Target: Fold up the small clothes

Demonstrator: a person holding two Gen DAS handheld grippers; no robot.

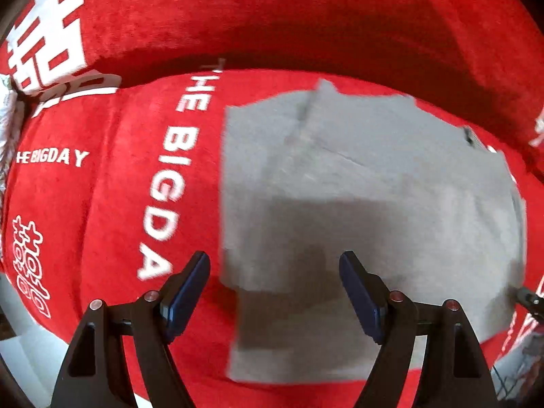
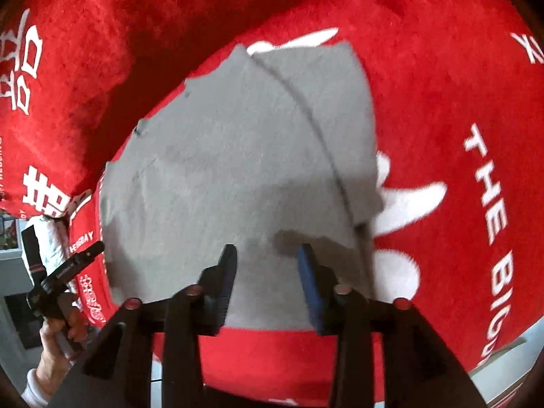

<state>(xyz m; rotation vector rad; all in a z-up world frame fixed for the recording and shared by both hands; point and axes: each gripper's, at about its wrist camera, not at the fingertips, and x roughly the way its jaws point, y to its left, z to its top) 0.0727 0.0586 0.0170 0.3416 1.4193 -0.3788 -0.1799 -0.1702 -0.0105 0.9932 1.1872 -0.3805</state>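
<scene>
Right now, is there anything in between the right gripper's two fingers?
No. The right gripper is open, and only the flat grey garment lying on the red cloth shows through the gap, in the right wrist view.

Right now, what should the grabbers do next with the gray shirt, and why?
Probably lower the right gripper to pinch the gray shirt's near edge and fold it over: both grippers are open and empty, and the shirt lies flat, partly folded, on the red cloth.

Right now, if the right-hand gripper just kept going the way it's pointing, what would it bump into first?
Most likely the grey garment lying on the red cloth. The right gripper stands open and empty above the garment's near edge, angled down toward it. How far off it is, I can't tell.
</scene>
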